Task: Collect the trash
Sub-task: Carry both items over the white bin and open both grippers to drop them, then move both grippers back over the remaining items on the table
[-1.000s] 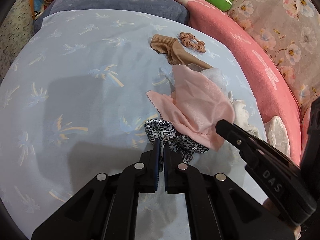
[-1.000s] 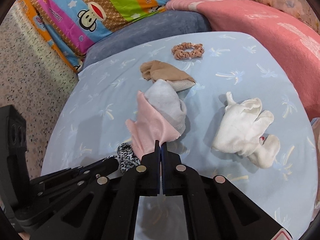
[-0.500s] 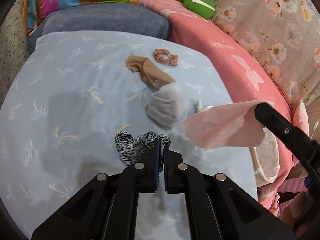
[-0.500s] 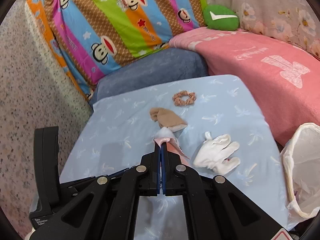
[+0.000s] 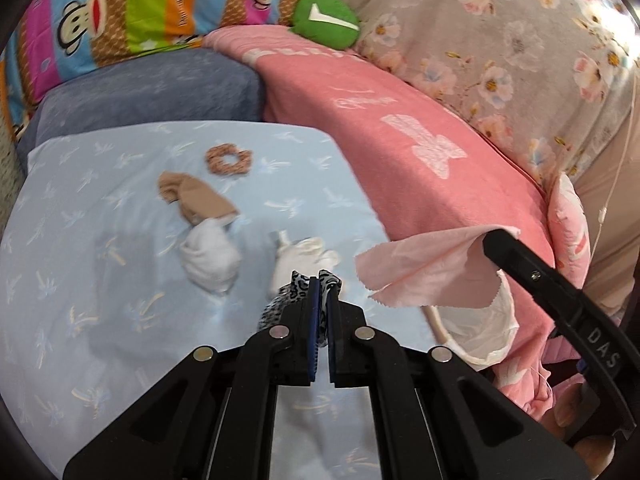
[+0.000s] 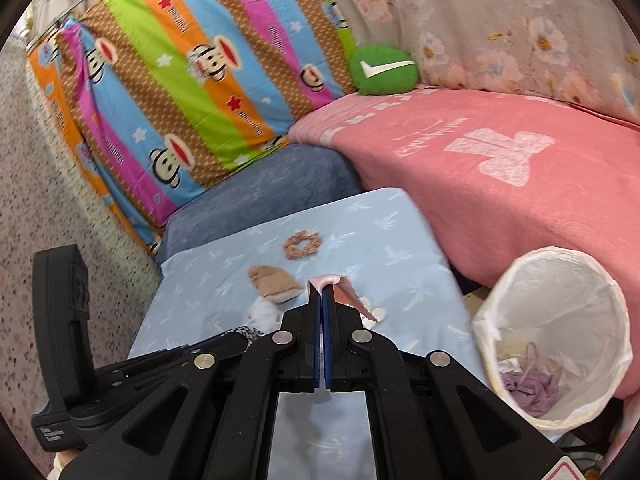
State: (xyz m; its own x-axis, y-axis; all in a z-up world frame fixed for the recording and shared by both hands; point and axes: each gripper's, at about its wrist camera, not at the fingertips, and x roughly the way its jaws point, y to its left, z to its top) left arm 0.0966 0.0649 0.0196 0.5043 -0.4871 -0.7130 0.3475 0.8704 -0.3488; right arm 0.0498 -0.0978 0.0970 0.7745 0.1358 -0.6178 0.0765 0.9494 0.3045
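Observation:
My left gripper point(image 5: 320, 280) is shut on a leopard-print scrunchie point(image 5: 294, 290) and holds it above the light blue bedsheet point(image 5: 100, 280). My right gripper point(image 6: 322, 290) is shut on a pink cloth point(image 6: 344, 294), which hangs in the air in the left wrist view point(image 5: 432, 272), over a white-lined trash bin point(image 6: 560, 340). The bin holds purple scraps. On the sheet lie a tan sock point(image 5: 196, 196), a white sock point(image 5: 210, 256), a white glove point(image 5: 304, 256) and a brown scrunchie point(image 5: 228, 158).
A pink blanket point(image 6: 500, 168) lies to the right of the sheet. A grey-blue pillow point(image 5: 140, 88), a striped monkey-print quilt point(image 6: 192, 80) and a green round cushion point(image 6: 382, 70) are at the back. A speckled wall point(image 6: 52, 200) stands on the left.
Both grippers have risen and drawn back from the sheet. The leopard scrunchie came up off the sheet. The pink cloth moved right, over the bin, uncovering the white sock.

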